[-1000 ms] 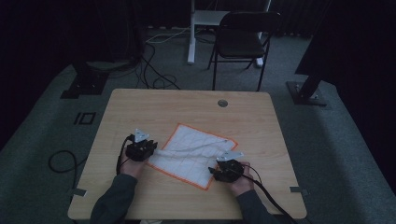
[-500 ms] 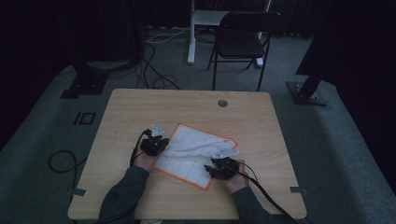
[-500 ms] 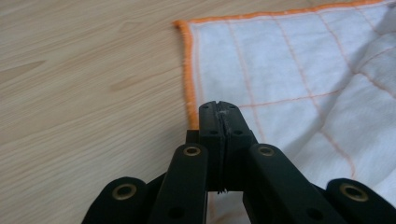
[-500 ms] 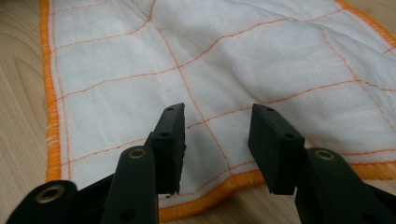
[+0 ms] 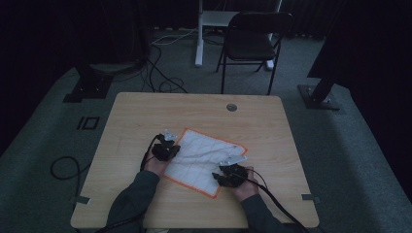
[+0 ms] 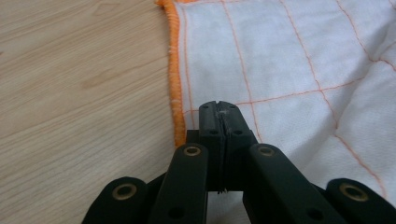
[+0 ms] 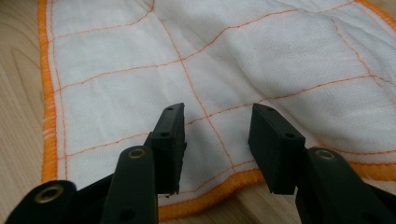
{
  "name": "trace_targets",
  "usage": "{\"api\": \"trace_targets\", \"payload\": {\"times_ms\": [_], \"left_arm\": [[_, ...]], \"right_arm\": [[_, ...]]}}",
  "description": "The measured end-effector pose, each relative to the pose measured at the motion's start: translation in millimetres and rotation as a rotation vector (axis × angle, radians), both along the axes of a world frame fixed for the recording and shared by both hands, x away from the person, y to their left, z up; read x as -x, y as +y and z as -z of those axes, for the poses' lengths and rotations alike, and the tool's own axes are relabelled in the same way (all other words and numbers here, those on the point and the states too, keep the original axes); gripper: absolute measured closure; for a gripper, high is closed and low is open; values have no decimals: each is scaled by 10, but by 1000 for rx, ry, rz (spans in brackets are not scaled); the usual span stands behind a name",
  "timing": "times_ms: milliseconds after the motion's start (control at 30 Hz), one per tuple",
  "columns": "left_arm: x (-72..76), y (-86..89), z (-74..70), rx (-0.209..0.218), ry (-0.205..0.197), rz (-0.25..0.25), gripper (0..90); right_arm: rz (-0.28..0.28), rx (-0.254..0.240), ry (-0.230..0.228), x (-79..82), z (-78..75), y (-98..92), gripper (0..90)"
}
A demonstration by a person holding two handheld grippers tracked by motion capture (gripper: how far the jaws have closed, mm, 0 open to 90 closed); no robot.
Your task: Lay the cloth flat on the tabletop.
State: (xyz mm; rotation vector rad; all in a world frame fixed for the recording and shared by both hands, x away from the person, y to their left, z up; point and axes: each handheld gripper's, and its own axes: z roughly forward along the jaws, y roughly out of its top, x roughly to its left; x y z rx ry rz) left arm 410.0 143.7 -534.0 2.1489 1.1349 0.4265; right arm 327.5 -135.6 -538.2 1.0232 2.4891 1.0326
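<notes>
A white cloth point(image 5: 204, 155) with thin orange grid lines and an orange hem lies spread flat on the wooden table point(image 5: 145, 111). My left gripper point(image 5: 168, 144) is at its left edge. In the left gripper view the jaws point(image 6: 219, 107) are shut, with their tips on the cloth point(image 6: 289, 60) just inside the hem. Whether fabric is caught between them I cannot tell. My right gripper point(image 5: 228, 166) is at the cloth's near right edge. Its jaws point(image 7: 217, 116) have just closed a little and stand open above the flat cloth point(image 7: 243, 56), with the hem under them.
A round cable hole point(image 5: 231, 107) sits near the table's far edge. Behind the table stand a dark folding chair point(image 5: 252, 43) and a white post point(image 5: 199, 34). Cables point(image 5: 160, 82) and stand bases point(image 5: 90, 85) lie on the grey floor.
My left gripper has moved right, from beyond the cloth's left corner onto its left edge. The right gripper has stayed at the near right edge.
</notes>
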Motion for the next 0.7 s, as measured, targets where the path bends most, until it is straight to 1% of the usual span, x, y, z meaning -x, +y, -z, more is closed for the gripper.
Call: {"api": "trace_targets", "payload": {"times_ms": [100, 167, 367, 400, 433, 467, 700], "left_arm": [[-8, 35, 0, 2, 1, -13, 897], [-12, 59, -5, -8, 2, -22, 897], [-15, 126, -4, -6, 1, -42, 898], [-14, 183, -3, -4, 3, -56, 898], [-14, 183, -3, -4, 3, -56, 898], [-12, 223, -1, 4, 3, -68, 898], [-2, 341, 2, 13, 3, -88, 897]], "right_arm": [[-6, 6, 0, 5, -2, -8, 556], [-10, 3, 4, 2, -3, -17, 556], [-19, 2, 9, -8, -6, -29, 557], [-24, 4, 9, -13, -8, -36, 557], [-26, 4, 10, -15, -8, -38, 557], [-28, 4, 11, -17, -9, -40, 556], [-40, 3, 19, -48, -13, -60, 554]]}}
